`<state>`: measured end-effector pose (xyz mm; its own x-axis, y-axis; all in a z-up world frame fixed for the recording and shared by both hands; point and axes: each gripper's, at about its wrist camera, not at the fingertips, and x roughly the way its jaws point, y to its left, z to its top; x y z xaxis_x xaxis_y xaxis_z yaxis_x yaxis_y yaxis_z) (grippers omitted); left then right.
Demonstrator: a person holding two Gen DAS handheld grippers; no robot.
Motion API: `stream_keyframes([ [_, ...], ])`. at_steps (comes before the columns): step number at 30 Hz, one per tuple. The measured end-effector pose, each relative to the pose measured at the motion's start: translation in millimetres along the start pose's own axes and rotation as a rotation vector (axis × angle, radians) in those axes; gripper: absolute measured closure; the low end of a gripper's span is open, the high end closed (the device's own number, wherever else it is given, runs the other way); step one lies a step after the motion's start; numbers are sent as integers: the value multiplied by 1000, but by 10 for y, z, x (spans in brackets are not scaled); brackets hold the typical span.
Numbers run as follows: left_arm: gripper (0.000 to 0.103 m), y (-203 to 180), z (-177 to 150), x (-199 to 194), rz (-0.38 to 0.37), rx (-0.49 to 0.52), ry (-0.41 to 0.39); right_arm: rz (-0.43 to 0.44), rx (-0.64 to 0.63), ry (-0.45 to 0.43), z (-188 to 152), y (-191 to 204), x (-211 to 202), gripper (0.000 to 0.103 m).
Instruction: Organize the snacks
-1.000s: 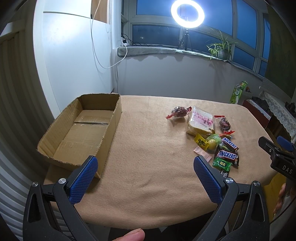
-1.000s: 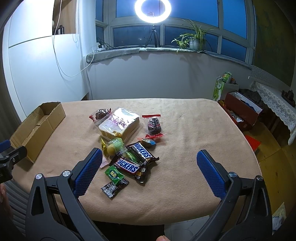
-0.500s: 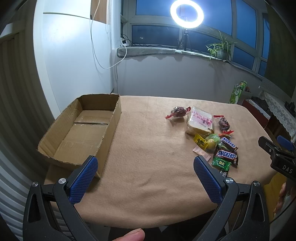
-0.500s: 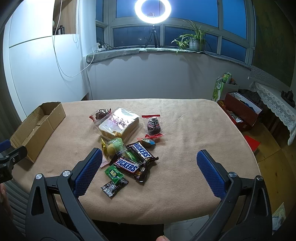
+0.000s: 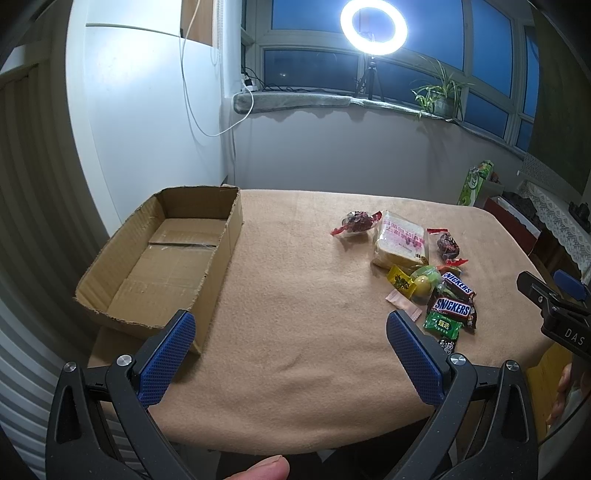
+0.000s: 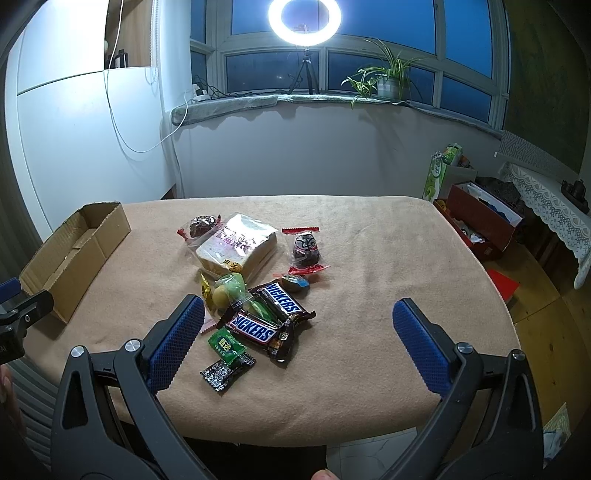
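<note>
At centre frame in the right wrist view, light, crinkly, slippery-looking snacks (image 6: pixel 255 291) lie heaped on the table (image 6: pixel 388 295), likely best pinched across wrapper middles, while the right gripper (image 6: pixel 297 343) and left gripper (image 5: pixel 291 354) hover wide open, empty, the cardboard box (image 5: pixel 162 258) at left.

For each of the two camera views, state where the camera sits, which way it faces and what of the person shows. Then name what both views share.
Left wrist: on the left gripper, facing across the table toward the window; open blue fingers, a thumb tip, cardboard box ahead-left.
Right wrist: on the right gripper, facing the same way; open fingers above the snack pile.
Shared: box, snacks, ring light; each glimpses the other gripper.
</note>
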<state>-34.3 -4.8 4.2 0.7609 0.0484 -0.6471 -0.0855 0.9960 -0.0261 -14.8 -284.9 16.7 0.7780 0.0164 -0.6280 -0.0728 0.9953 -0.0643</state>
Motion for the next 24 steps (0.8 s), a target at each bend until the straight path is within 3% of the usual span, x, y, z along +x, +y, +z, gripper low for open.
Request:
stream_keyframes([
  [17, 0, -107, 8, 101, -18, 28, 29, -1, 13, 16, -46, -114, 51, 0],
  [24, 0, -441, -293, 583, -122, 113, 147, 23, 8, 100, -265, -169, 394, 0],
])
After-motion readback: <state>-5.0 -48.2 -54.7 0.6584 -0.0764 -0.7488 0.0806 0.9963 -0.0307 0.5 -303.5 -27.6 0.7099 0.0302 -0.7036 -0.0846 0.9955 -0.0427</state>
